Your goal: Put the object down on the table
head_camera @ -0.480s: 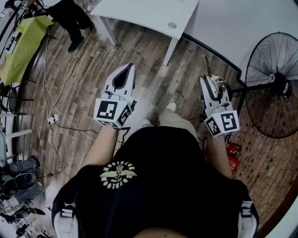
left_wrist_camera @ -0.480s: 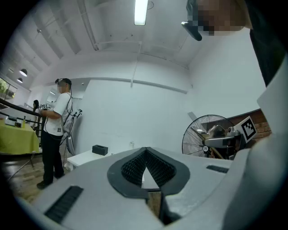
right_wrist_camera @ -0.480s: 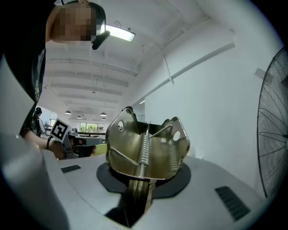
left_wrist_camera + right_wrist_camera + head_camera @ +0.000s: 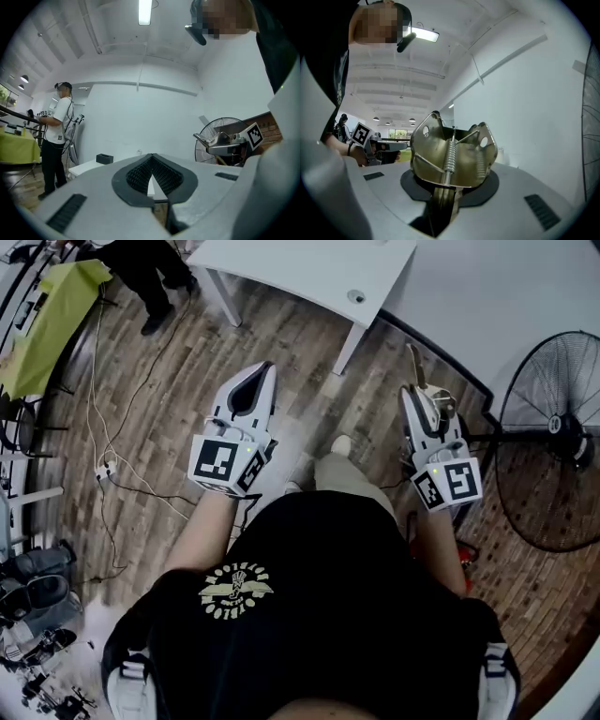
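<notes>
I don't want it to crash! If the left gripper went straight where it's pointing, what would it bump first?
Most likely the white table: the left gripper points at it over the floor, with nothing between. Depth is unclear, so it may pass above it to the wall.

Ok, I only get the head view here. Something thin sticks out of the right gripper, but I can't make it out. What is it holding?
Observer: The right gripper view shows the right gripper with its tongs shut on a brass-coloured metal clip that has a coil spring down its middle.
Operator: And the left one, anything in it?
Observer: No. In the left gripper view the left gripper has its tongs together with nothing between them.
Operator: Is the table top free ahead?
Observer: Not wholly. The left gripper view shows a small black box standing on the white table.
</notes>
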Tool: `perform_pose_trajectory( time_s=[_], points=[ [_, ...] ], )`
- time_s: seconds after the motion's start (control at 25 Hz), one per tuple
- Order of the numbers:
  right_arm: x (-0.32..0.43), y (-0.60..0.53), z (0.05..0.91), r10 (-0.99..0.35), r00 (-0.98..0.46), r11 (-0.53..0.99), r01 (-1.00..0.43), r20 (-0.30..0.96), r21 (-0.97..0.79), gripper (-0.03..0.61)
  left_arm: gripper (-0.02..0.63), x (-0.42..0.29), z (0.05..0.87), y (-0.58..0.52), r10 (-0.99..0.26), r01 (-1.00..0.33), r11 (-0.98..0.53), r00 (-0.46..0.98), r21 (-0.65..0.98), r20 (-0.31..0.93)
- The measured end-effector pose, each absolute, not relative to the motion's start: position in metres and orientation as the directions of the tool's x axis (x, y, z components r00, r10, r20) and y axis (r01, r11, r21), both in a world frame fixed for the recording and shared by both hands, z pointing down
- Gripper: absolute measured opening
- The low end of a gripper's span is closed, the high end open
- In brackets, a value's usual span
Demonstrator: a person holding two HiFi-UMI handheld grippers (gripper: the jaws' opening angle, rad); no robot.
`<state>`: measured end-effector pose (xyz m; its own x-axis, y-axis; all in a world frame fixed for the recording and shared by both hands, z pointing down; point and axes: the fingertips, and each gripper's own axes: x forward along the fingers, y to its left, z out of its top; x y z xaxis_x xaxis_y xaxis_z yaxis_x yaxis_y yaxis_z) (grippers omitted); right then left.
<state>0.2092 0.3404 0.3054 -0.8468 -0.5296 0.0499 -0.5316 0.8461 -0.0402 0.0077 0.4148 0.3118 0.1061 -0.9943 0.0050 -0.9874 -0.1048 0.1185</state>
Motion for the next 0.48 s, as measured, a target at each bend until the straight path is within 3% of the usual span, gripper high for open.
perform_pose_trajectory(
  time_s=[0.48],
  points=[
    [0.192, 0.26, 0.313, -0.485, -0.871, 0.871, -0.489, 0.081, -0.037, 0.087, 0.008, -0.001, 0.33, 0.335, -0.996, -0.988, -0.072, 0.078, 0.14, 0.035]
  ],
)
